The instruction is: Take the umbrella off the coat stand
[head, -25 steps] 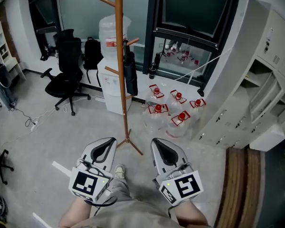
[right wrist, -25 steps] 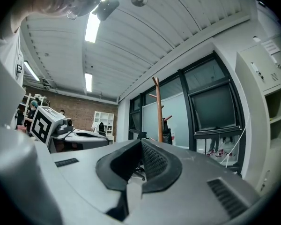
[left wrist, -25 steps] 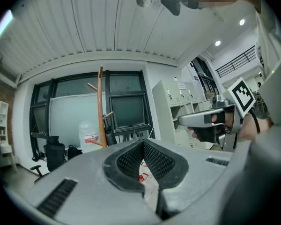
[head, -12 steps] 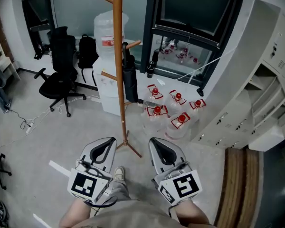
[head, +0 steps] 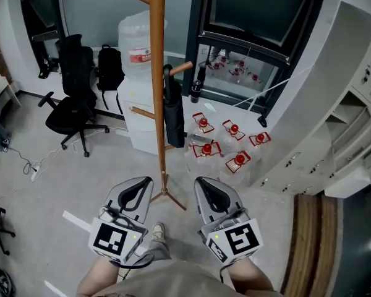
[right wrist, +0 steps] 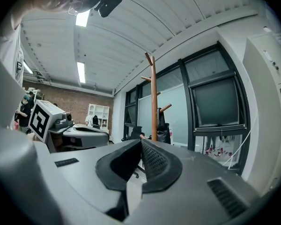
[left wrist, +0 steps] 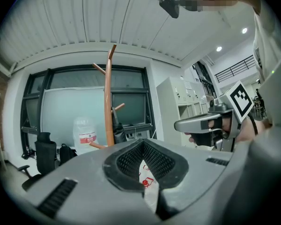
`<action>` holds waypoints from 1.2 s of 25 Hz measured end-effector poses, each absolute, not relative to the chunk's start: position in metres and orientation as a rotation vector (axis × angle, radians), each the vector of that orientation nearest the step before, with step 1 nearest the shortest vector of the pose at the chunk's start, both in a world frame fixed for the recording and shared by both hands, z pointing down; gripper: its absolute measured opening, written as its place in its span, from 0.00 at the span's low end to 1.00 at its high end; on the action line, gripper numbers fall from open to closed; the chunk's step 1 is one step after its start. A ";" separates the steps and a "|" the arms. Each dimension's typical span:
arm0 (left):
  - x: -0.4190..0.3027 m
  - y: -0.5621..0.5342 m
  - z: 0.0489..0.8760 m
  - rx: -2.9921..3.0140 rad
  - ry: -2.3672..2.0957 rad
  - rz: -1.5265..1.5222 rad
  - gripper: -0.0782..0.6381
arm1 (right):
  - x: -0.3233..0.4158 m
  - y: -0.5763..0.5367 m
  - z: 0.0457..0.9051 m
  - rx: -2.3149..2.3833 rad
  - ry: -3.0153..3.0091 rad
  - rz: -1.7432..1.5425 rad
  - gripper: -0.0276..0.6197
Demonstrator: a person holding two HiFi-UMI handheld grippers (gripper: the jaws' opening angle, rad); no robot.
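Observation:
A tall wooden coat stand [head: 157,85] rises from the grey floor ahead of me. A folded black umbrella [head: 172,107] hangs by its handle from a peg on the stand's right side. My left gripper [head: 139,189] and right gripper [head: 210,189] are held level side by side, short of the stand's feet and clear of the umbrella. Both are shut with nothing between the jaws. In the left gripper view the stand [left wrist: 107,102] and umbrella [left wrist: 116,128] show beyond the left gripper [left wrist: 143,145]. The right gripper view shows the stand [right wrist: 153,102] and umbrella [right wrist: 162,124] past the right gripper [right wrist: 141,142].
A water dispenser with a large bottle [head: 138,48] stands just behind the stand. Several red-capped water jugs [head: 222,142] sit on the floor to its right. A black office chair [head: 74,94] and a backpack [head: 110,70] are at the left, grey lockers [head: 352,104] at the right.
The stand and umbrella have come nearer and larger in the head view as both grippers moved forward together. Both jaws stay shut.

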State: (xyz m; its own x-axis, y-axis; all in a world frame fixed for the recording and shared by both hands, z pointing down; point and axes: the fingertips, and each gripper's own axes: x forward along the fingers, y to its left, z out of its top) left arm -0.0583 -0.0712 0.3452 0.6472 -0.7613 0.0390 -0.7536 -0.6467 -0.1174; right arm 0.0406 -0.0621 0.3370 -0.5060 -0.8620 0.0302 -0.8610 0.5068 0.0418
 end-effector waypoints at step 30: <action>-0.095 -0.262 0.347 -2.883 1.061 -0.120 0.12 | -0.002 -0.238 0.331 1.714 -2.584 -0.037 0.05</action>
State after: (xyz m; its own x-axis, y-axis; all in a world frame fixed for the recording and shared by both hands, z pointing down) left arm -0.0946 -0.2618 0.3467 0.7589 -0.6492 0.0503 -0.6440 -0.7597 -0.0898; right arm -0.0021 -0.2384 0.3305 -0.3882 -0.9213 0.0205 -0.9204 0.3887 0.0425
